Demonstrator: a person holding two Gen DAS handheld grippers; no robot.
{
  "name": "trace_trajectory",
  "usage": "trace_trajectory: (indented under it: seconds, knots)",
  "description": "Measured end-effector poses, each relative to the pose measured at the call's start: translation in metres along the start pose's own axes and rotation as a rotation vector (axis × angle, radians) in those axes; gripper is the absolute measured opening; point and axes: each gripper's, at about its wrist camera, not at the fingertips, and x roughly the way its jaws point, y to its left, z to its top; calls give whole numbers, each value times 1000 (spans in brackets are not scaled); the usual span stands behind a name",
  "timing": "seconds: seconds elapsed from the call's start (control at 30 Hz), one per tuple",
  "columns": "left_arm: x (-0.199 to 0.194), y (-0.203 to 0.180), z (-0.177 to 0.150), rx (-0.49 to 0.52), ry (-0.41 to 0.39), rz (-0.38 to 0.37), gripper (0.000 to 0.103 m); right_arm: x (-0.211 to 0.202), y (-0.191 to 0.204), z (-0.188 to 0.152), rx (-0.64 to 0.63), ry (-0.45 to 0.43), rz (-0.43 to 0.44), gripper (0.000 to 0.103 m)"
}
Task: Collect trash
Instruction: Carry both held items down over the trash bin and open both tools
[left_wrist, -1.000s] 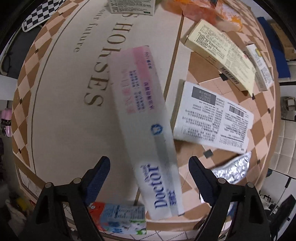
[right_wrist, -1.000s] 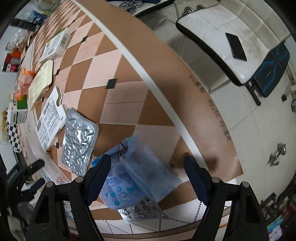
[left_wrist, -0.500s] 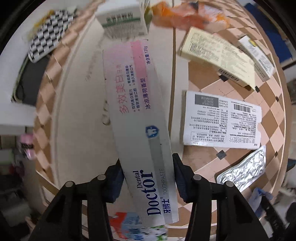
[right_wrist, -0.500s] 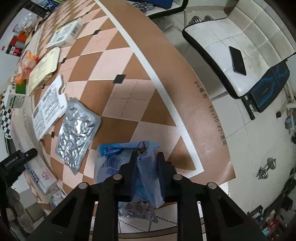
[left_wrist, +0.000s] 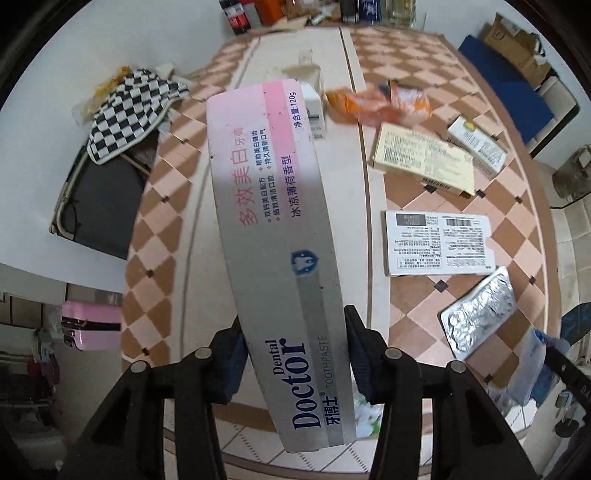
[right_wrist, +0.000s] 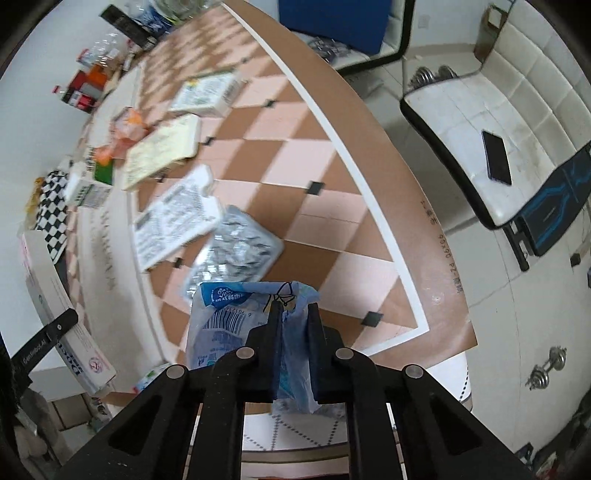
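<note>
My left gripper (left_wrist: 293, 345) is shut on a long grey and pink toothpaste box (left_wrist: 273, 229) and holds it lifted above the checkered table (left_wrist: 166, 221). The box also shows at the left edge of the right wrist view (right_wrist: 55, 295). My right gripper (right_wrist: 291, 315) is shut on a blue plastic bag (right_wrist: 229, 314) and holds it above the table's near edge. The bag also shows at the lower right of the left wrist view (left_wrist: 532, 365).
On the table lie a silver blister pack (left_wrist: 480, 317), a white printed box (left_wrist: 437, 243), a cream box (left_wrist: 421, 158), an orange wrapper (left_wrist: 376, 101) and a small white box (left_wrist: 476, 144). A checkered cloth (left_wrist: 125, 110) lies on a chair at left. White chairs (right_wrist: 498, 129) stand right of the table.
Both grippers closed, the left on the toothpaste box and the right on the blue bag. Both then rose from the table with their loads.
</note>
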Motion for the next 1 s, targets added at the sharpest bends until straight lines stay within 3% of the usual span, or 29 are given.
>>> trace_trajectory:
  seconds: [0.23,0.53,0.77,1.0]
  knots:
    - [-53,46,-44,20,-113,-58,44,-51,30,-47,-27,-98,28,12]
    - [-91,94,-143,119,-167,-151,44,-93,47,-171,20,-180,55,12]
    - [-69,98,-222,184,-49,-222,44,-67,33,-274,70,-77,42,12]
    - [4,75,-299,211,178,-296,44,0,-8,-351,87,99,-10,12]
